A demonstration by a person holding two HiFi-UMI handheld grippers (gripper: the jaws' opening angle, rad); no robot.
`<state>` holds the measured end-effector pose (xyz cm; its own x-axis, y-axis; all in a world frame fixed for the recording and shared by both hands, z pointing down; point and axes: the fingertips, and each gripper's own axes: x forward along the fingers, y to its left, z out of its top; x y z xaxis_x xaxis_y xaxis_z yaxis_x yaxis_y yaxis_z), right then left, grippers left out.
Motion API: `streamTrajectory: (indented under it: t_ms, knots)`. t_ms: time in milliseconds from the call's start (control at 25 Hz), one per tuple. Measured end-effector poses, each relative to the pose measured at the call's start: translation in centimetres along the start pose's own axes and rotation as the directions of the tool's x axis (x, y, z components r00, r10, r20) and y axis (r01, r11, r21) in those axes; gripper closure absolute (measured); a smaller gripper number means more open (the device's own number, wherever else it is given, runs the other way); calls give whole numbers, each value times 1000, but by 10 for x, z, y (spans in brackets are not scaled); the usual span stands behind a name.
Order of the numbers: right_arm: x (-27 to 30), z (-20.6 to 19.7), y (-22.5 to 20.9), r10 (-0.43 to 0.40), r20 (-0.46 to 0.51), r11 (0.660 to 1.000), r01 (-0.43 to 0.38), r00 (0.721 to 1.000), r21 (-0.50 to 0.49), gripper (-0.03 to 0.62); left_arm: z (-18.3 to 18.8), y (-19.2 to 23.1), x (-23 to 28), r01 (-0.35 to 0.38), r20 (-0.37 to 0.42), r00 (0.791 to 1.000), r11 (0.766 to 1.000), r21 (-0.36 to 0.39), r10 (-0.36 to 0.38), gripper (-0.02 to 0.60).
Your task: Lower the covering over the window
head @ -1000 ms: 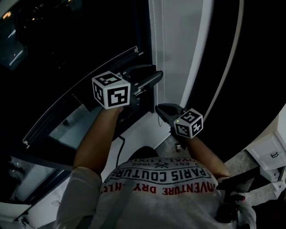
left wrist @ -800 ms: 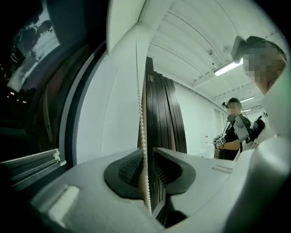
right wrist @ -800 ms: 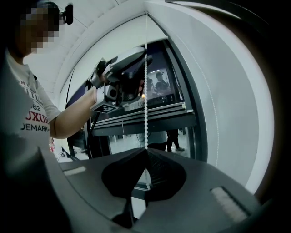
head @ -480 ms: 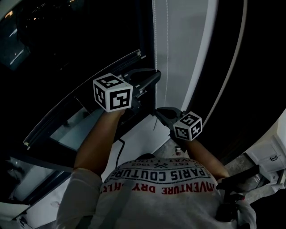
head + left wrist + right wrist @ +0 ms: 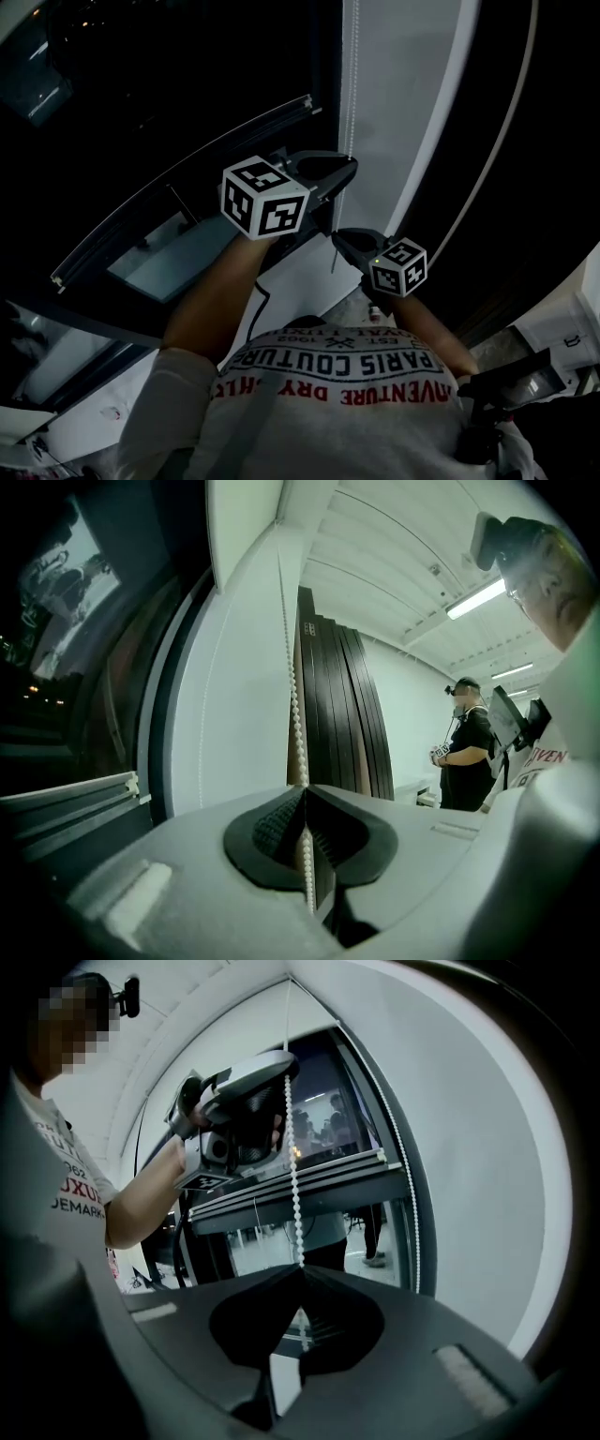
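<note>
Item: window with cord-driven covering, lowering in hand. Hazards, as judged: both grippers pinch one strand of the bead chain (image 5: 351, 94), so a sharp or slanted pull could drag the beads through the pads or strain the chain. If this strand is the wrong side of the loop, the covering would rise rather than drop, and the views do not show which side it is. Left gripper (image 5: 345, 172): pressed together on the chain, held about level, upper of the two. Right gripper (image 5: 336, 238): likewise clamped on the same strand just below, tilted slightly down. The covering itself shows in no view and is presumably rolled up above. The window (image 5: 141, 112) stands bare and dark, with reflections in the glass. Chain: small round white beads, evenly spaced, hanging straight at the window's right edge against a smooth white wall panel (image 5: 403, 94). A second strand (image 5: 408, 1185) hangs free nearer that panel. Pads: black, ribbed, rubber-like, set in smooth grey moulded jaw bodies. Frame bar (image 5: 178, 185): grey, straight, metallic in look, crossing the pane. Marker cubes: white, hard-edged, black square patterns.
</note>
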<state>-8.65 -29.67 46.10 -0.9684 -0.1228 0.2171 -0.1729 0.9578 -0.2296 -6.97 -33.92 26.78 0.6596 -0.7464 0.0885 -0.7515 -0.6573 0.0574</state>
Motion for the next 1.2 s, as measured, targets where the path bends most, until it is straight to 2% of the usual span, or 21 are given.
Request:
streamTrajectory:
  t_ms: [120,200,320,400,560,800,1040,1200]
  knots:
    - [-3,-2,-2,1,15,999,-1,1000,39,588,-3,4,-5,-7,27,1000,999,-41,8,574]
    - [-5,-4,1,7,15,999,-7,1000,54,588,-4,4,-7,-16,30,999,999,-39,17,574]
    - [-5,-20,3,10,-23,997,-8,1000,73,588,-20,-1,-4,-19,-22,1000,1000,-7,19,572]
    - [-5,-32,3,8,-33,995,-5,999,99,588,-33,-3,-3,-17,-37,999,1000,-23,16,574]
    - [1,-54,4,-10,-121,999,14,993,33,588,-57,-1,-2,-20,-73,997,999,-31,18,575]
    - [9,-90,1,-12,-196,995,30,980,90,586,-97,4,2,-12,-128,992,998,-69,3,575]
    - [14,-121,9,23,-282,994,9,959,111,585,-128,2,-1,-12,-123,992,996,-93,0,575]
    - [13,-131,9,16,-320,996,14,947,92,580,-142,3,-3,-13,-121,993,995,-100,1,575]
